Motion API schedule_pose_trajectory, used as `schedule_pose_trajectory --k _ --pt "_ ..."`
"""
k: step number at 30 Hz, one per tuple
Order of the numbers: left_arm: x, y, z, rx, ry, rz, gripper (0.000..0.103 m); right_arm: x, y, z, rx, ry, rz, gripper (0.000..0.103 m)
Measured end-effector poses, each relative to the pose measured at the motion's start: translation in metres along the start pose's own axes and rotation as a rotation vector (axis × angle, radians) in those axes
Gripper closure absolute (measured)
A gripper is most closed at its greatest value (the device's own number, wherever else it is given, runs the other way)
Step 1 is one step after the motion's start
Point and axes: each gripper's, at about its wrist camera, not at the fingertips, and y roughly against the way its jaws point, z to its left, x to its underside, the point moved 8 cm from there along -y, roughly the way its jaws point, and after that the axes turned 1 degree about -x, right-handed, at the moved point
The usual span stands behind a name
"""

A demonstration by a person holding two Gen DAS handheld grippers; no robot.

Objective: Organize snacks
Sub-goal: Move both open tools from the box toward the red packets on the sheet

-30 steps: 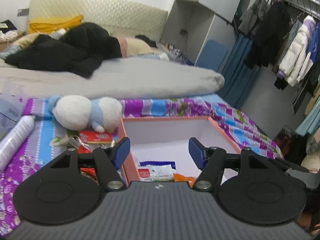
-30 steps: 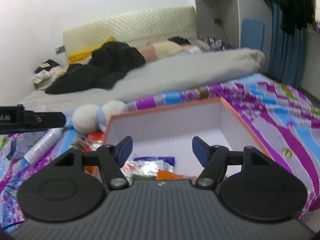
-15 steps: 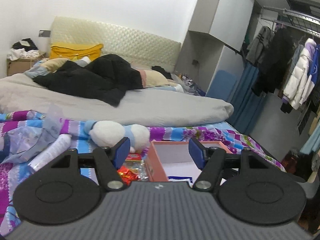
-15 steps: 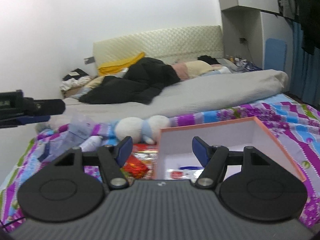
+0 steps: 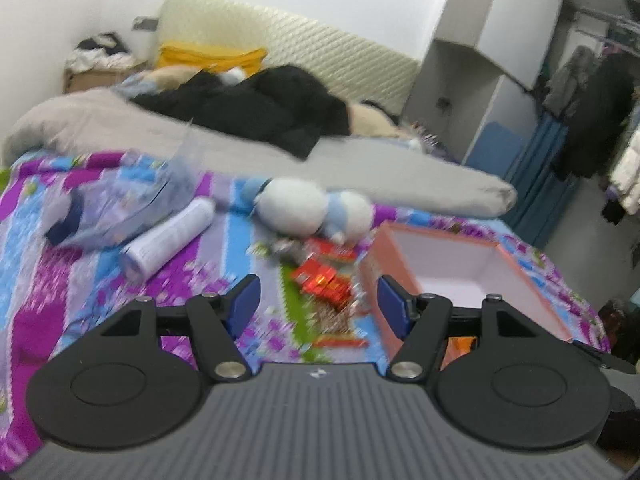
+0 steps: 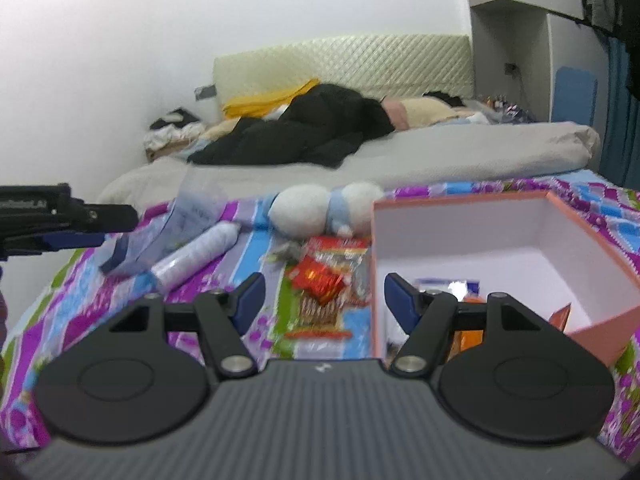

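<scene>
Left claw (image 5: 316,300) is spread wide and grasps nothing, with the white bottle (image 5: 168,236) ahead to its left; the red snack packets (image 6: 324,276) lie on the bed between the right claw's (image 6: 324,300) parted, unladen fingers; the pink box (image 6: 576,216) sits just to its right, some snacks already inside; seemingly a reach for the next packet, needing a descent and closing.

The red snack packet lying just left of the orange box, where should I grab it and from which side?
Probably take the red snack packet by its crinkled raised edge nearest the camera, coming down from above and from the left. It lies flat on the bedspread among other wrappers, and the orange box wall crowds its right side. The right gripper, its fingers open, already faces it.
</scene>
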Motion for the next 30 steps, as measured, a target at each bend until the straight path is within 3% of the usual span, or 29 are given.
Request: schedule_pose_trajectory --k 8,15,23,30 --pt "0.048 -0.01 0.018 -0.023 0.004 0.07 0.033 0.031 -0.002 0.019 0.0 0.011 0.061 0.035" --pt "0.075 -0.027 0.038 -0.016 0.1 0.109 0.033 0.056 -0.006 0.026 0.011 0.066 0.112 0.036" --pt "0.07 -0.076 0.049 0.068 0.211 0.129 0.033 0.061 -0.03 0.035 0.028 0.148 0.132 0.037" --pt "0.047 -0.126 0.048 0.141 0.22 0.143 0.033 0.059 -0.06 0.05 0.025 0.19 0.134 0.037"
